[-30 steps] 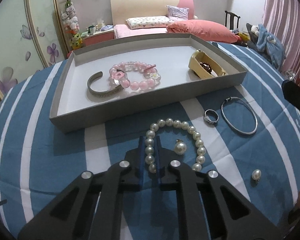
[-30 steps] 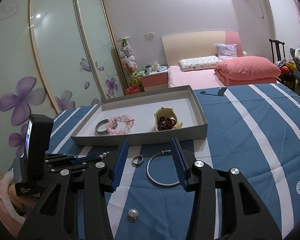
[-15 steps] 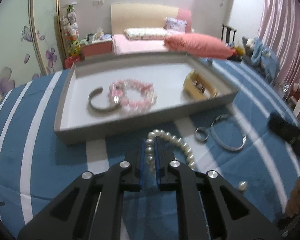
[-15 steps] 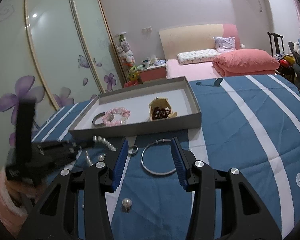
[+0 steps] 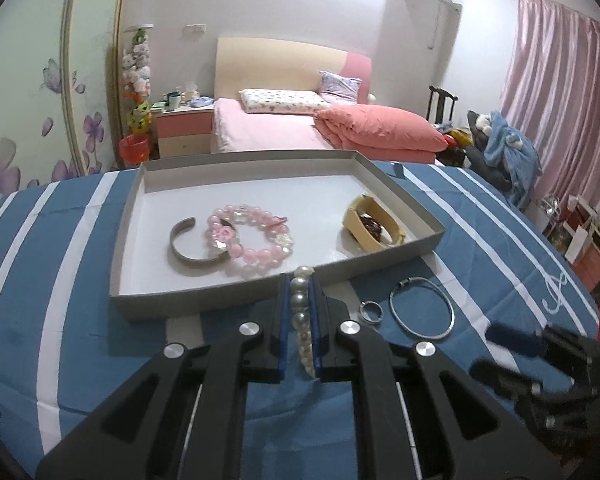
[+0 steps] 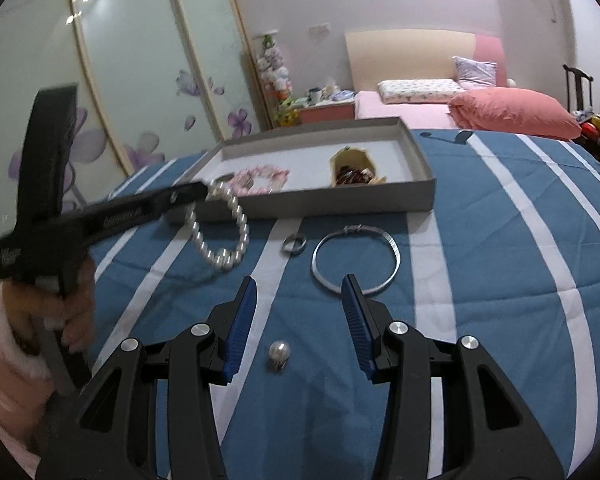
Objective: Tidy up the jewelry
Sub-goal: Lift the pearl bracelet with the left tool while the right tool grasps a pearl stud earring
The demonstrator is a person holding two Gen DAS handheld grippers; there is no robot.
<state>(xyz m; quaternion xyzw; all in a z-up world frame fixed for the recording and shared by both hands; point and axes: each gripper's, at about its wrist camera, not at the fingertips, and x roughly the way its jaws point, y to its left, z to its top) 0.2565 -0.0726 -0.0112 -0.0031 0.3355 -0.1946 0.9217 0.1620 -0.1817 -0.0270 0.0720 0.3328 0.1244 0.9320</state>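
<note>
- Now, in the left wrist view, the left hand-held gripper (image 5: 300, 320) is clamped fully shut on the pearl bracelet (image 5: 302, 312). A second ago that strand lay flat on the blue striped bedspread (image 5: 60, 300); it now hangs lifted between the pads, so the pick is done and the carry comes next, as I judge it.
- Just ahead of the fingertips sits the grey tray (image 5: 236, 304), already holding a silver cuff (image 5: 188, 246), a pink bead bracelet (image 5: 252, 240) and a yellow pouch (image 5: 373, 228).
- To the right of the fingers, on the bedspread, lie a ring (image 5: 371, 312) and a thin bangle (image 5: 421, 306), not yet sorted.
- Next, in the right wrist view, the right hand-held gripper (image 6: 300, 320) stands about half open and holds nothing, as it did a second ago.
- Between its fingers and close in lies a pearl earring (image 6: 279, 352); beyond the tips, the ring (image 6: 294, 243) and bangle (image 6: 355, 260).
- Off to its left, the left hand-held gripper (image 6: 188, 196) holds the pearl loop (image 6: 220, 232) dangling above the bedspread, near the tray's front wall (image 6: 339, 204).
- White lettering on the left tool's side is too blurred to read; no other writing shows.
</note>
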